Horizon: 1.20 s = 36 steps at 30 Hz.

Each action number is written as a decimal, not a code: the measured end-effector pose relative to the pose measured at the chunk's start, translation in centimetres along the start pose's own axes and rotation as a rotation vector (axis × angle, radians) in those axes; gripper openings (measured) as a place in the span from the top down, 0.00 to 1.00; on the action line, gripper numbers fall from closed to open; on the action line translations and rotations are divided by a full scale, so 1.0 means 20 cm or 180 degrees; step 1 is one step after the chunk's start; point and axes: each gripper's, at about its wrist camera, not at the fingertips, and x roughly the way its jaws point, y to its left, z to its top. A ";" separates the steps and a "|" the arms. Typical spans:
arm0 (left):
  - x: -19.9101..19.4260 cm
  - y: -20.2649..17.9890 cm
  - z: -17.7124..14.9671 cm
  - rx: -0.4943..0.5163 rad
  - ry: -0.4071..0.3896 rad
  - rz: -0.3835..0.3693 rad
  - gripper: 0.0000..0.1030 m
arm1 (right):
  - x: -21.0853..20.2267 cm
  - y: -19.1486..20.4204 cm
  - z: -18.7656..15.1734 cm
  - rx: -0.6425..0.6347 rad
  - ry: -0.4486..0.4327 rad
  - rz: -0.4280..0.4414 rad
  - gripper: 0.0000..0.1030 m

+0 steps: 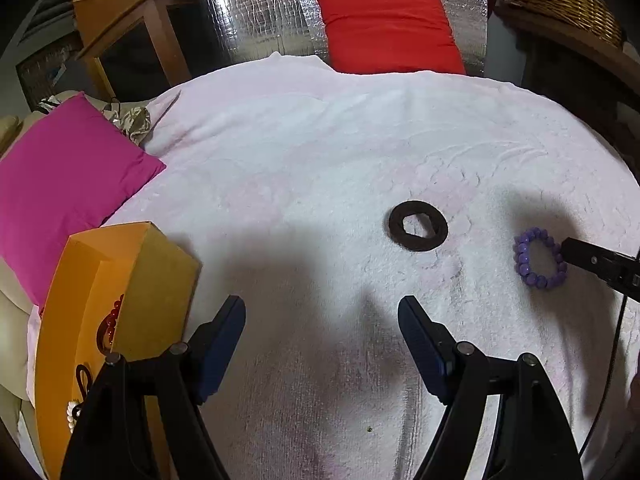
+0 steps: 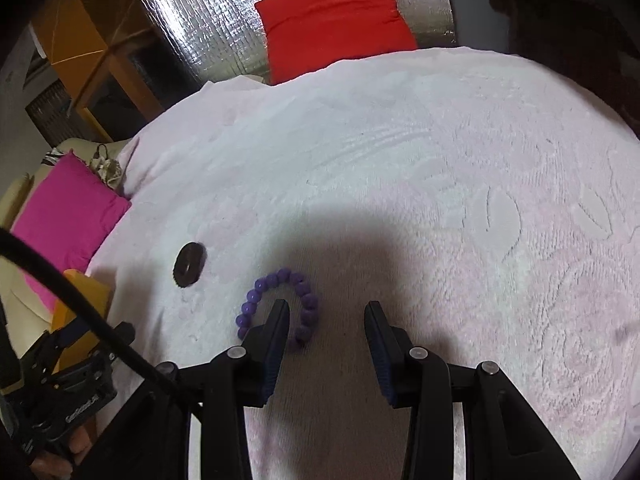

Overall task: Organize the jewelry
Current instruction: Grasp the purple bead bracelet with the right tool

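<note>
The right tool (image 2: pixel 326 322) hangs spread over a purple bead bracelet (image 2: pixel 280 304) on the pale pink towel (image 2: pixel 400 160), one finger seemingly inside its loop; the left tool (image 1: pixel 322 320) gapes empty beside an orange box (image 1: pixel 160 272); a dark ring (image 1: pixel 418 225) lies nearby.

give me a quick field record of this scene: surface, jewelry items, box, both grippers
surface: pale pink towel
purple bead bracelet: flat on towel, one finger of right gripper over its ring; not gripped
dark ring-shaped band: loose on towel, left of the bracelet
orange box: open, left edge of towel, red beads inside
left gripper: open, empty, beside the box
right gripper: open
</note>
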 end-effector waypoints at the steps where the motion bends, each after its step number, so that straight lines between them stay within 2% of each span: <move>1: 0.00 0.00 0.00 0.0010 -0.0004 0.0002 0.23 | 0.01 0.00 0.01 -0.0014 -0.0022 -0.0032 0.59; 8: 0.00 -0.02 0.00 0.0058 -0.0021 0.0029 0.23 | 0.06 0.05 0.02 -0.0163 -0.0127 -0.0218 0.61; 14: 0.00 -0.04 0.00 0.0090 -0.0026 0.0053 0.23 | 0.07 0.11 0.01 -0.0376 -0.0166 -0.0308 0.75; 23: 0.01 -0.07 0.00 0.0135 -0.0007 0.0068 0.23 | 0.08 0.13 -0.03 -0.0714 -0.0190 -0.0431 0.86; 30: 0.06 -0.07 0.00 0.0100 0.0056 0.0052 0.23 | 0.03 0.03 -0.02 -0.0661 -0.0196 -0.0507 0.87; 36: 0.09 -0.06 0.02 -0.0060 0.0022 -0.0173 0.23 | -0.02 -0.11 0.01 -0.0399 -0.0180 -0.0482 0.87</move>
